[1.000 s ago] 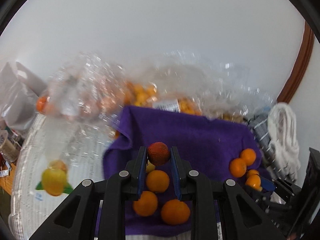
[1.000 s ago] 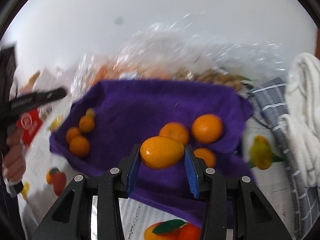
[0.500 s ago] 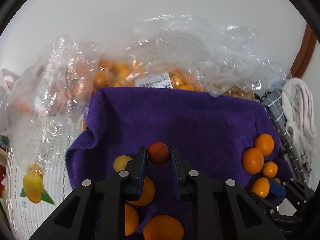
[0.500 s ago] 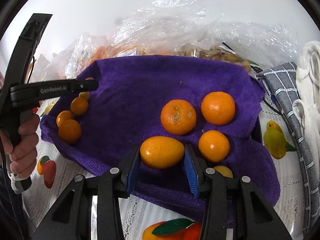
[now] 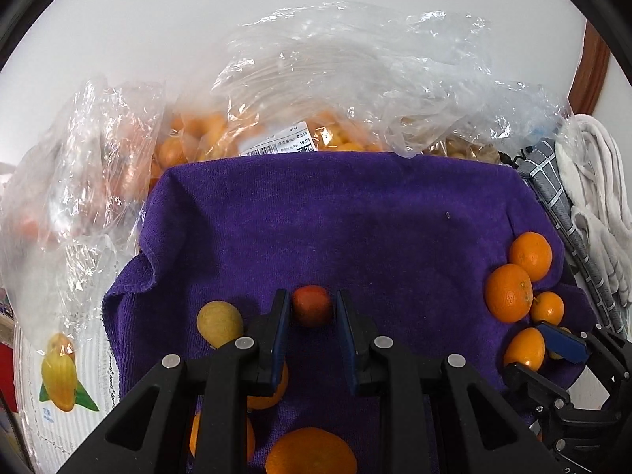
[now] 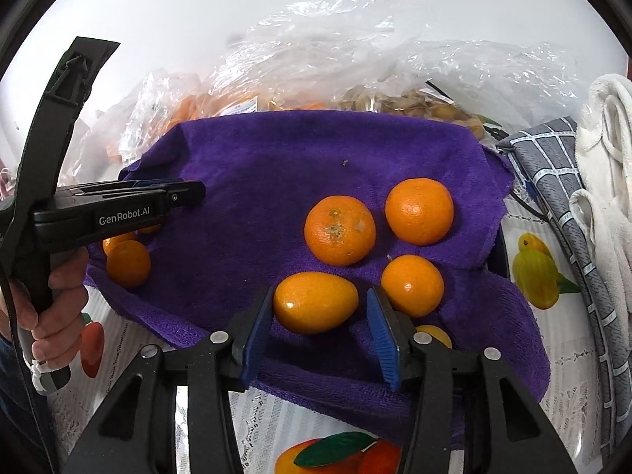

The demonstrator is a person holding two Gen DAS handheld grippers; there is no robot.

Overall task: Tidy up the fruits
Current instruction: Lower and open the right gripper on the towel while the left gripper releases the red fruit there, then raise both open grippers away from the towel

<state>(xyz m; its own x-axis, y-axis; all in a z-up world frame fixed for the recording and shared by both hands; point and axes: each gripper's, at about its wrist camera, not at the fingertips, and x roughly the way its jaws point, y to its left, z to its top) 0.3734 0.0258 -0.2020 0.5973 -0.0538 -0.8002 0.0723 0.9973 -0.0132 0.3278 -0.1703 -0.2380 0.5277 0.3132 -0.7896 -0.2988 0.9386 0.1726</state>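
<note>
Oval kumquat (image 6: 315, 302): long axis crosswise between right gripper (image 6: 320, 326) fingers, parted, gap at right; left gripper (image 5: 312, 326) fingers parted about red fruit (image 5: 312, 305).

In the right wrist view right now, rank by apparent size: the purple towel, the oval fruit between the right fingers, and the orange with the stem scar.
1. purple towel, by far the largest.
2 and 3 unsure: the stem-scar orange and the oval fruit look much alike, and the oval one sits nearer the camera, between the right gripper's spread jaws.
</note>
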